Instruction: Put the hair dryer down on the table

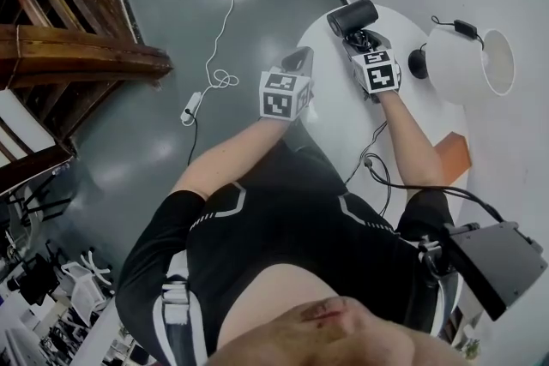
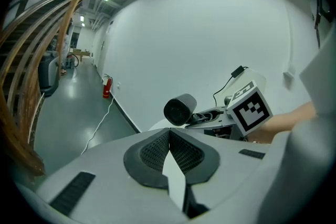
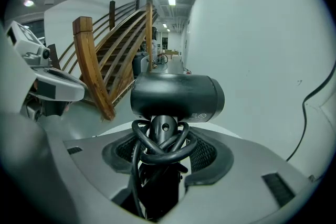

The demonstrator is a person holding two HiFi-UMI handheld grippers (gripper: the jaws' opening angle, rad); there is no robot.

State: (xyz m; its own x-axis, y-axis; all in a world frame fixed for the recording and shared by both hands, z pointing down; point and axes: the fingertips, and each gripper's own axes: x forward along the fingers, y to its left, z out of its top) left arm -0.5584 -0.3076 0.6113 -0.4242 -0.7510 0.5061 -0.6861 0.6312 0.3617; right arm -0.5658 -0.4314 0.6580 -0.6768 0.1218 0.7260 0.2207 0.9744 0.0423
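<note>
The black hair dryer [image 1: 352, 17] hangs over the far edge of the round white table [image 1: 336, 111]. My right gripper [image 1: 362, 41] is shut on its handle, and the barrel sticks out beyond the jaws. In the right gripper view the barrel [image 3: 177, 97] lies crosswise above the jaws, and its black cord [image 3: 157, 147] is looped around the handle between the pads. My left gripper [image 1: 298, 60] is beside it to the left, at the table's edge. Its jaws [image 2: 169, 136] are shut with nothing in them. From there the hair dryer [image 2: 179, 110] shows ahead to the right.
A white lamp shade [image 1: 467, 64] stands on the table's right side with a black plug [image 1: 418, 62] next to it. An orange block [image 1: 452, 154] and a black cable [image 1: 377, 171] lie nearer me. On the grey floor lies a white cable [image 1: 206, 90]. Wooden stairs [image 1: 69, 56] are at the left.
</note>
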